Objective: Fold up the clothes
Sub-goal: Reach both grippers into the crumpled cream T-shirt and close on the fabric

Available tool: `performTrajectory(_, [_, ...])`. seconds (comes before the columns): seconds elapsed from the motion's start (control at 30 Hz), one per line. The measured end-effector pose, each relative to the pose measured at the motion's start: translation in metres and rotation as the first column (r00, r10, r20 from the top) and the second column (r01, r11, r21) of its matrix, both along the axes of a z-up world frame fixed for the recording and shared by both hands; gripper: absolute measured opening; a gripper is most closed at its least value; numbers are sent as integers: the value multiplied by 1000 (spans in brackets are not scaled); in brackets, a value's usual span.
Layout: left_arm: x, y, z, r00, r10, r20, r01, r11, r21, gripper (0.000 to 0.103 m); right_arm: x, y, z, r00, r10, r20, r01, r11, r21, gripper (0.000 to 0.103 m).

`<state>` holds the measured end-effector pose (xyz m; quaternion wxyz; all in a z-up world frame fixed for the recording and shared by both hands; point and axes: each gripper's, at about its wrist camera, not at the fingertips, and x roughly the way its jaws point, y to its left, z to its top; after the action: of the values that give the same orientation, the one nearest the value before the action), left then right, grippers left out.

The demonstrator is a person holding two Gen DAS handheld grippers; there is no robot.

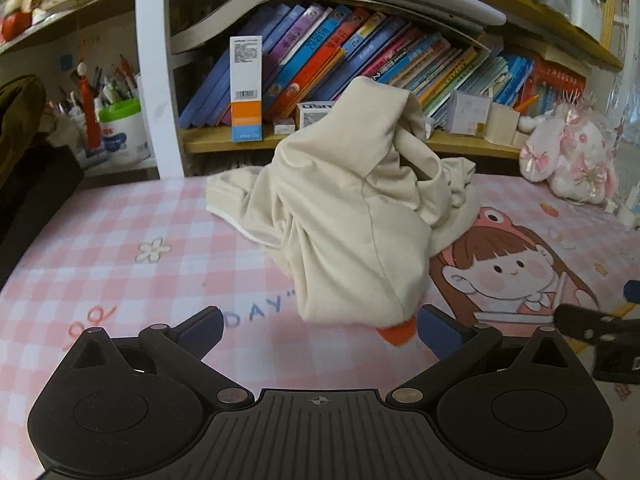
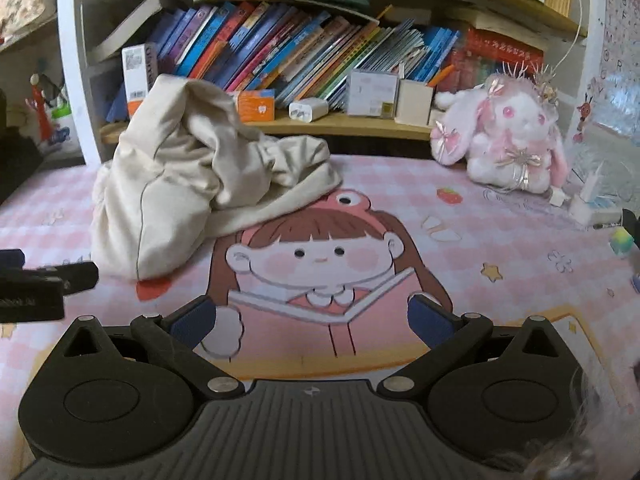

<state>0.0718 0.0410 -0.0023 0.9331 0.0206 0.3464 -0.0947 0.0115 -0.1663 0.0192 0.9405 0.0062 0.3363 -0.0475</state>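
Note:
A cream garment lies crumpled in a tall heap on the pink checked mat, with an orange patch peeking out at its near edge. My left gripper is open right in front of the heap, its blue pads on either side of the near hem, not touching it. In the right wrist view the same cream garment sits to the left. My right gripper is open over the cartoon girl print, apart from the cloth. The left gripper shows at that view's left edge.
A wooden shelf packed with leaning books runs along the back. A pink plush rabbit sits at the back right, beside a white charger. Pen cups stand at the far left. A small cube lies at the right edge.

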Motion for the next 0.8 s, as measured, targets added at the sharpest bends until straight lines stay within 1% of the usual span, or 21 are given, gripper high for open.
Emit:
performTrajectory(0.17, [31, -6, 0, 1000, 15, -7, -15, 1000, 10, 103, 16, -6, 2, 1000, -12, -26, 12, 1000, 4, 103])
performTrajectory(0.3, [50, -13, -2, 1000, -1, -16, 1, 1000, -2, 103, 22, -10, 5, 1000, 5, -16, -4, 1000, 17, 102])
performTrajectory(0.33, [54, -16, -4, 1000, -1, -17, 1, 1000, 4, 102, 22, -11, 5, 1000, 6, -10, -5, 1000, 22, 101])
performTrajectory(0.37, [56, -18, -5, 1000, 1, -19, 0, 1000, 13, 99, 23, -13, 5, 1000, 7, -4, -7, 1000, 27, 101])
performTrajectory(0.43, [61, -22, -9, 1000, 9, -26, -8, 1000, 24, 98, 23, -16, 5, 1000, 5, 2, -5, 999, 37, 100])
performTrajectory(0.47, [63, -23, -11, 999, 17, -31, -16, 1000, 17, 98, 23, -18, 4, 1000, 3, 3, -3, 999, 44, 95])
performTrajectory(0.5, [65, -23, -13, 999, 26, -38, -26, 1000, 5, 97, 24, -20, 4, 1000, 0, 0, 0, 999, 52, 88])
performTrajectory(0.53, [68, -23, -15, 998, 37, -47, -38, 999, -11, 96, 24, -22, 4, 1000, 1, -3, -1, 998, 62, 85])
performTrajectory(0.6, [73, -22, -20, 995, 58, -85, -64, 996, -62, 84, 23, -29, 3, 1000, 12, -9, -11, 996, 84, 75])
performTrajectory(0.63, [75, -21, -21, 992, 64, -108, -74, 994, -84, 62, 23, -32, 2, 1000, 17, -12, -16, 995, 95, 71])
performTrajectory(0.67, [75, -22, -21, 990, 71, -125, -84, 991, -101, 46, 23, -35, 2, 999, 28, -18, -26, 993, 112, 63])
performTrajectory(0.7, [72, -24, -18, 990, 75, -120, -88, 990, -109, 39, 22, -38, 3, 998, 50, -29, -46, 990, 136, 55])
performTrajectory(0.73, [66, -27, -13, 992, 71, -100, -83, 990, -114, 19, 21, -41, 2, 996, 75, -43, -68, 986, 152, 50])
performTrajectory(0.77, [59, -30, -6, 994, 67, -82, -77, 989, -126, 15, 19, -43, 2, 994, 99, -53, -89, 984, 156, 38])
performTrajectory(0.8, [50, -32, 3, 996, 63, -61, -72, 986, -149, 10, 18, -44, 1, 990, 124, -63, -112, 981, 160, 30])
